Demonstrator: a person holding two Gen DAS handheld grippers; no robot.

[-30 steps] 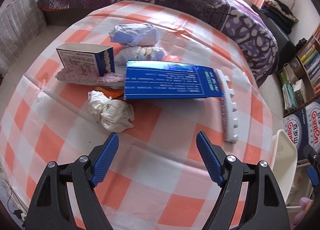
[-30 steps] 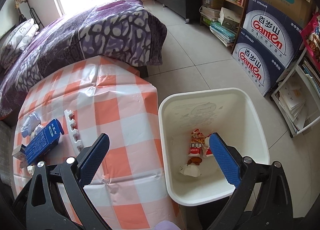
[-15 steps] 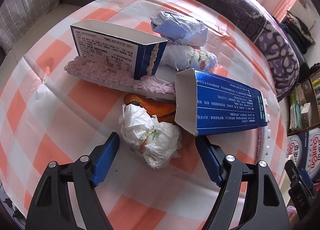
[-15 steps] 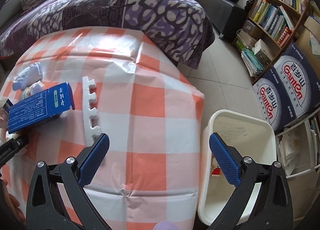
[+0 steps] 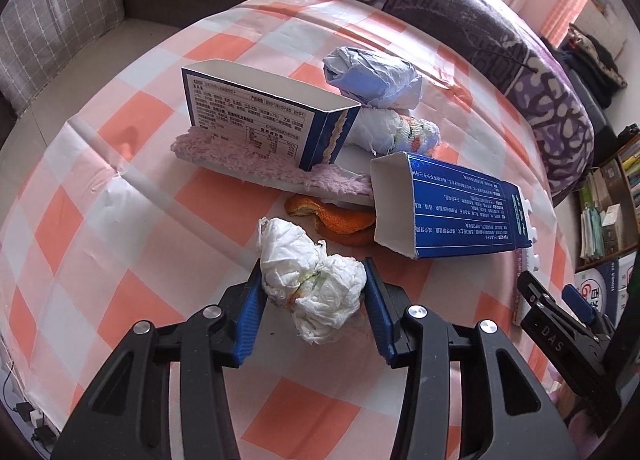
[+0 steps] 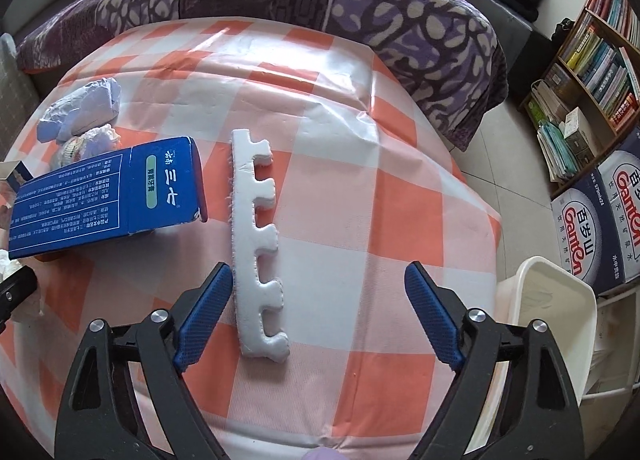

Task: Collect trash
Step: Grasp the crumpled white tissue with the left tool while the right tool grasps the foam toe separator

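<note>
On the orange-checked table, a crumpled white tissue [image 5: 316, 292] sits between the blue pads of my left gripper [image 5: 312, 266]. The jaws are closing and both pads touch the wad's sides. Just beyond it lie an orange peel [image 5: 340, 223] and a blue toothpaste box [image 5: 452, 211] on its side. My right gripper [image 6: 318, 268] hangs over a white toothed foam strip [image 6: 256, 244]. Its jaws are wide and closing. The strip's near end lies between them, close to the left finger and untouched.
Behind the tissue are an open blue-and-white carton [image 5: 260, 115], a purple fuzzy strip [image 5: 256, 163], a blue paper wad [image 5: 372, 75] and a patterned wad [image 5: 396, 129]. A white bin [image 6: 552, 300] stands off the table's right edge. A bed borders the far side.
My left gripper moved forward over the white tissue and narrowed until its pads reached it. My right gripper swung from above the bin to over the foam strip on the table.
</note>
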